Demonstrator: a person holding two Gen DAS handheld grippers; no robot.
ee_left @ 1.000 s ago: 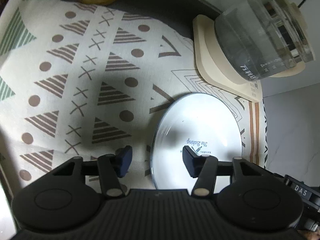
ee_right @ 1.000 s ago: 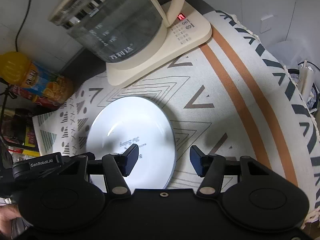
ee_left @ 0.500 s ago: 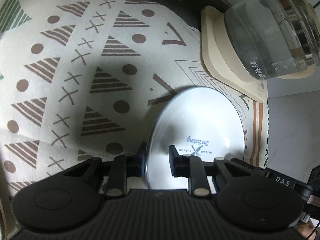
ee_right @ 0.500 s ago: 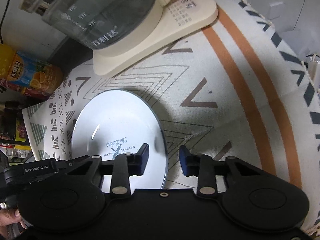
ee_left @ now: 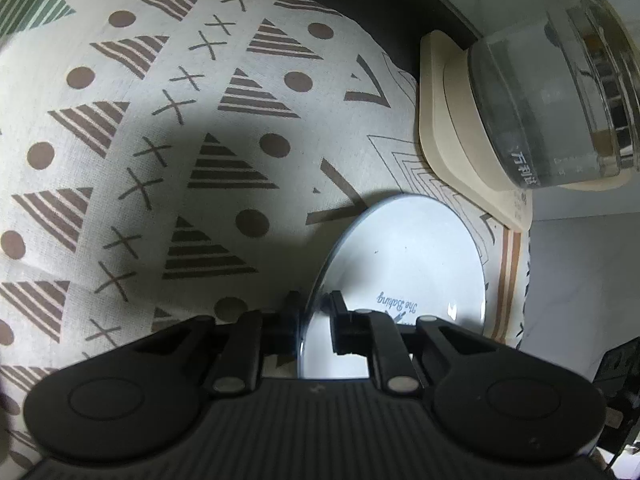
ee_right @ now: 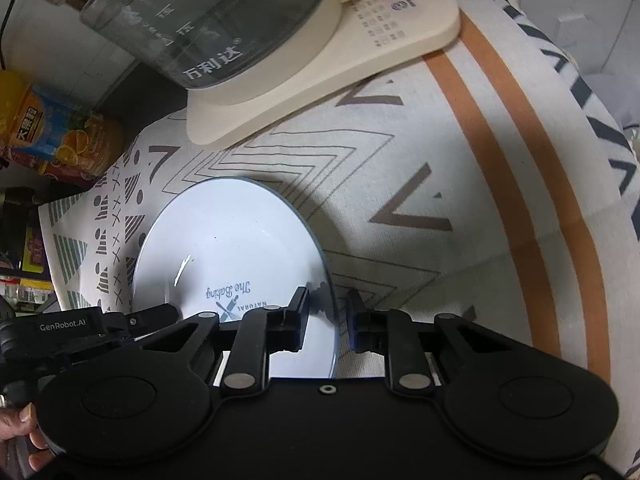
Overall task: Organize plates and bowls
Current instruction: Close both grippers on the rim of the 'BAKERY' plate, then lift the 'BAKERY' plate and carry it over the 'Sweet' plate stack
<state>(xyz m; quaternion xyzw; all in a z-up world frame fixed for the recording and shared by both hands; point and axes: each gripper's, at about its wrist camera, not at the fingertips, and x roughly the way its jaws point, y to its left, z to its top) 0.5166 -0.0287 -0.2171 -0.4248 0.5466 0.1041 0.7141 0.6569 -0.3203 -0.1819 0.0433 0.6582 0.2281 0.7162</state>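
A white plate (ee_left: 412, 256) with "The Baking" printed on it lies on the patterned tablecloth; it also shows in the right wrist view (ee_right: 232, 248). My left gripper (ee_left: 314, 312) is shut on the plate's left rim, one finger under it and one on top. My right gripper (ee_right: 326, 318) is shut on the plate's right rim in the same way. The left gripper's body (ee_right: 64, 328) shows at the far side of the plate in the right wrist view.
A glass kettle (ee_right: 208, 16) on a cream base (ee_right: 320, 80) stands just behind the plate, also in the left wrist view (ee_left: 552, 112). An orange juice bottle (ee_right: 52, 128) and other containers stand at the back left. The tablecloth's edge (ee_right: 600, 128) drops off to the right.
Both grippers have moved in on the plate and closed on its opposite rims. A second ago both were open.
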